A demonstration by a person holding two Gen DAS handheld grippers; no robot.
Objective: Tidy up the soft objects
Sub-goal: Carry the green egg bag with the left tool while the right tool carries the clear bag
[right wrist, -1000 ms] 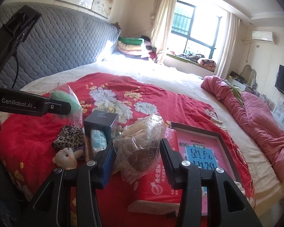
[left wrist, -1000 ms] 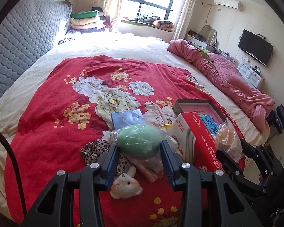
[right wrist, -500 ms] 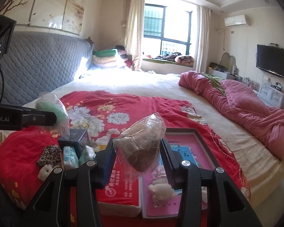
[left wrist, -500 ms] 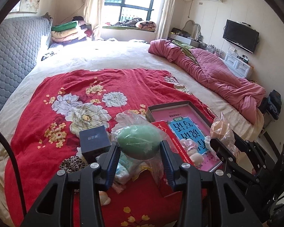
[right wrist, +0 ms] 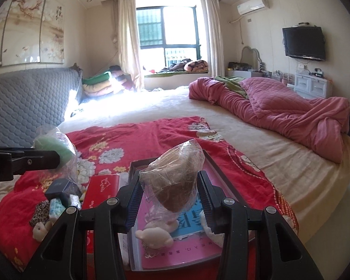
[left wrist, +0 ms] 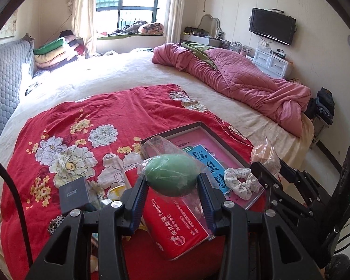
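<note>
While two grippers each clamp one bagged sponge, green sponge (left wrist: pixel 171 175) left, brown sponge (right wrist: pixel 175 186) right.

On the bed (left wrist: pixel 151 70), a floral spread (left wrist: pixel 105 116) in front, a bunched quilt (left wrist: pixel 245 79) behind right; on the spread, a shallow tray (left wrist: pixel 199 124) right of a tissue pack (left wrist: pixel 175 228); left of that, a small box (left wrist: pixel 73 192). In the tray, a scrunchie (left wrist: pixel 241 182); above pack and tray, two bagged sponges held up, one (left wrist: pixel 171 177) left of the other (right wrist: pixel 172 186).

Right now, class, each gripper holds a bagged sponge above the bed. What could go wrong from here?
1. The green sponge sits in a loose, slick plastic bag between the left gripper pads; it might slip out.
2. The brown sponge in the right gripper hangs over the tray, where a lowered gripper could knock the scrunchie.
</note>
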